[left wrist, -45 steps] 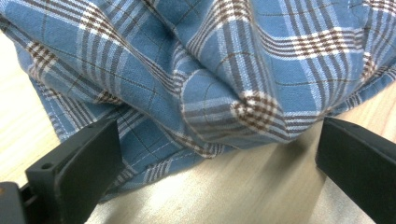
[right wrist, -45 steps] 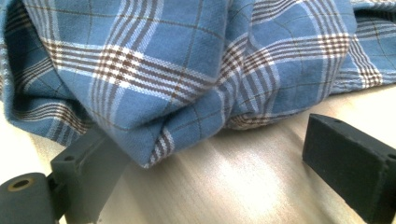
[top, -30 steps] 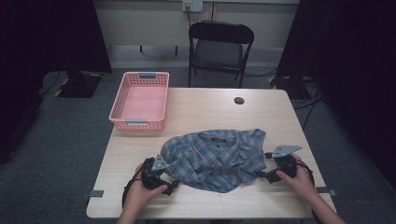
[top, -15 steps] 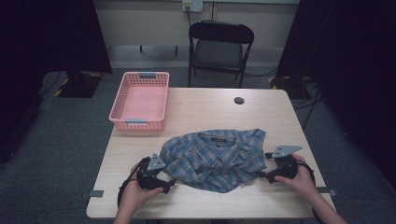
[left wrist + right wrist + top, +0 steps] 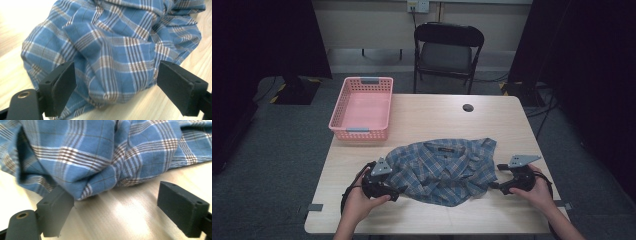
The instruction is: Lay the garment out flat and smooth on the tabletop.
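high view: plaid shirt [image 5: 447, 170] crumpled on counter [image 5: 432, 120], between left claw [image 5: 398, 189] and right claw [image 5: 493, 186]. both claws released, jaws just starting to narrow, fabric between them, unpinched. step: grasping edges; next, clench on cloth.

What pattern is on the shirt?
Blue plaid with white and brown stripes on the shirt; clearest in the left gripper view.

Left gripper [image 5: 398, 190], right gripper [image 5: 493, 185]: fingers wide, just closing slightly.

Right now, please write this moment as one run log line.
shirt: crumpled on table | left gripper: closing, cloth between jaws, ungripped | right gripper: closing, at hem
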`<state>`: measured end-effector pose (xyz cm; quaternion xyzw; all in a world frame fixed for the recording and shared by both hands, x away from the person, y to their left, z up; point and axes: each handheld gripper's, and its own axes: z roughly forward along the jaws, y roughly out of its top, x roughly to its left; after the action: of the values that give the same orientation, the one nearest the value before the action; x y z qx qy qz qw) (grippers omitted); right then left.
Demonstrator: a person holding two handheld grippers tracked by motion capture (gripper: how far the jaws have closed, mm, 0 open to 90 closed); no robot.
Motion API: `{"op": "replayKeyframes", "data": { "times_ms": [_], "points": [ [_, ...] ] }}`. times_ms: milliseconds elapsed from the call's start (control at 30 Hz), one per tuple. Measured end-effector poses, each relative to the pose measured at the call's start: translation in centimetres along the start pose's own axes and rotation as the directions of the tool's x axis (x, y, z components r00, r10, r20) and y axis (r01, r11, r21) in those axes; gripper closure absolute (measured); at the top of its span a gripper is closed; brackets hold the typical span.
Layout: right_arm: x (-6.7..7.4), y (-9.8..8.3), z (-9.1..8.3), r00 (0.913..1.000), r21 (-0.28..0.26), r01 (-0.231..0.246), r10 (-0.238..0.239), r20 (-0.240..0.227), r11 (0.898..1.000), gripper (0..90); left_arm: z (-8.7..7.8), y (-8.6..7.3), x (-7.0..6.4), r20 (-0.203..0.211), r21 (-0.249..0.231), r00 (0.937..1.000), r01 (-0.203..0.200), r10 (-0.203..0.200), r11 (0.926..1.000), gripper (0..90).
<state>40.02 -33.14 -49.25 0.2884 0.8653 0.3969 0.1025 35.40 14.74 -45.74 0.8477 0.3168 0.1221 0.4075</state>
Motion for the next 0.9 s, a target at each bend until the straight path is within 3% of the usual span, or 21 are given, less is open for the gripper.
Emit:
{"op": "replayKeyframes", "data": {
  "times_ms": [233,433,700,900],
  "points": [
    [0.9,0.9,-1.5,0.9991,-0.037,0.036,-0.035,0.023,0.999,13.5,0.8,0.9,0.3,0.021,-0.003,0.9996,0.017,-0.017,0.9999,16.0],
    [1.5,2.0,-2.4,0.9997,-0.102,0.01,-0.012,-0.021,0.995,15.0,1.4,1.3,0.2,0.024,0.011,0.9995,0.019,-0.02,0.9998,17.2],
    [1.2,2.9,-1.4,0.9975,-0.118,-0.031,0.024,-0.067,0.992,21.1,2.6,2.3,0.5,0.034,0.02,0.9987,0.036,-0.037,0.9991,20.4],
    [1.3,3.5,-0.3,0.9949,-0.107,-0.027,0.017,-0.1,0.994,24.1,3.1,2.0,0.8,0.025,0.02,0.9976,0.064,-0.065,0.9977,23.1]
  ]
}}
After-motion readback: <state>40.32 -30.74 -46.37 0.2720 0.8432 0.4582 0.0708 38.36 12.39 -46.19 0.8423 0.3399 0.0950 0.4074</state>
